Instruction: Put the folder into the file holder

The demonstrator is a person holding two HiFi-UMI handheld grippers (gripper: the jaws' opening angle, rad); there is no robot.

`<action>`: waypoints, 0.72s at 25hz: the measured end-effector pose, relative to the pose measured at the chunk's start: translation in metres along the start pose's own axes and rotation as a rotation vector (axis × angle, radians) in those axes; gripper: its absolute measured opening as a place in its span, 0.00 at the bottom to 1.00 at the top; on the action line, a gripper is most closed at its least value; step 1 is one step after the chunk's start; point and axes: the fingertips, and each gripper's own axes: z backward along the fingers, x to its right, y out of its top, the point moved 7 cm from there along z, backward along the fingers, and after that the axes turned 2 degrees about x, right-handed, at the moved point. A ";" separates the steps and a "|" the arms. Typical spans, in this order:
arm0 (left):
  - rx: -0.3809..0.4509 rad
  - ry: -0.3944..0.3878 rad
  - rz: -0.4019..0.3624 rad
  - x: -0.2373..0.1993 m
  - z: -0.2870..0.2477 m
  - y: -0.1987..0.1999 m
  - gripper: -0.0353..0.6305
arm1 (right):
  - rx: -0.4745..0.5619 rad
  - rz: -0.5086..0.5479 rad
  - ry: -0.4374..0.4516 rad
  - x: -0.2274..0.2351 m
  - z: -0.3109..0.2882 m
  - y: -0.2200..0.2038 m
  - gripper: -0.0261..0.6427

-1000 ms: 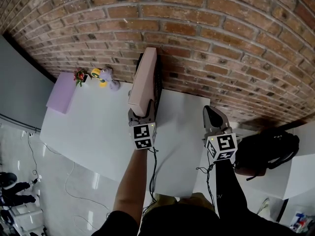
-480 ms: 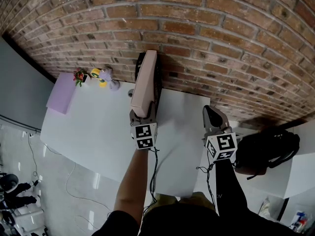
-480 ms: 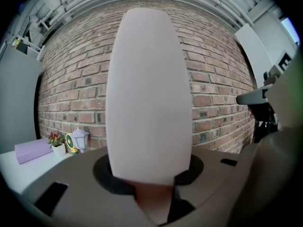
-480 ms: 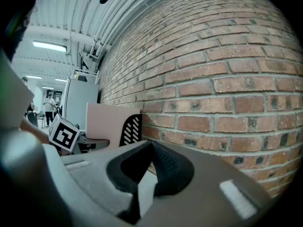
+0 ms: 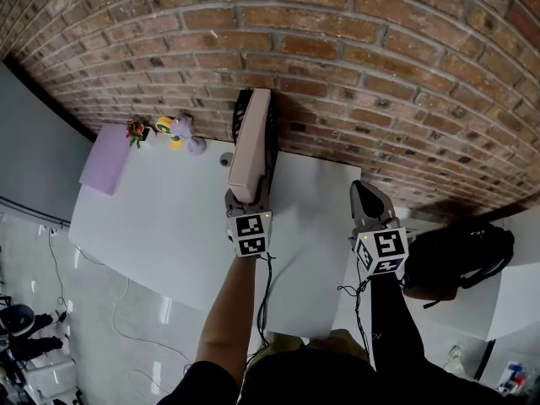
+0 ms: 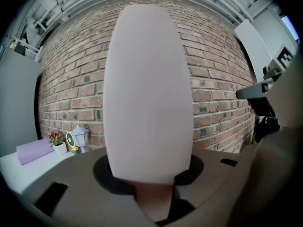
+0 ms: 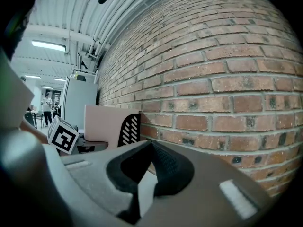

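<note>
A pale pink folder point(image 5: 251, 146) stands on edge, its far end inside the black slotted file holder point(image 5: 272, 142) against the brick wall. My left gripper point(image 5: 249, 199) is shut on the folder's near end. In the left gripper view the folder point(image 6: 147, 93) rises straight out of the jaws and fills the middle. My right gripper point(image 5: 364, 194) hovers over the table's right part, apart from the folder, jaws together with nothing in them. The right gripper view shows the folder point(image 7: 102, 122) and the holder point(image 7: 129, 129) off to its left.
A white table point(image 5: 160, 226) butts against the brick wall. At its far left lie a purple box point(image 5: 105, 157), a small flower pot point(image 5: 137, 130), a yellow-green object point(image 5: 164, 126) and a pale lantern figure point(image 5: 192, 142). A black backpack point(image 5: 460, 264) sits on the floor at the right.
My left gripper and the folder have edged slightly right, and the folder's top sits a little lower at the holder. The right gripper has hardly moved.
</note>
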 end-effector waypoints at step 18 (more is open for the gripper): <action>-0.036 -0.047 -0.002 0.008 -0.001 -0.007 0.49 | 0.011 0.016 -0.005 -0.006 0.011 0.007 0.04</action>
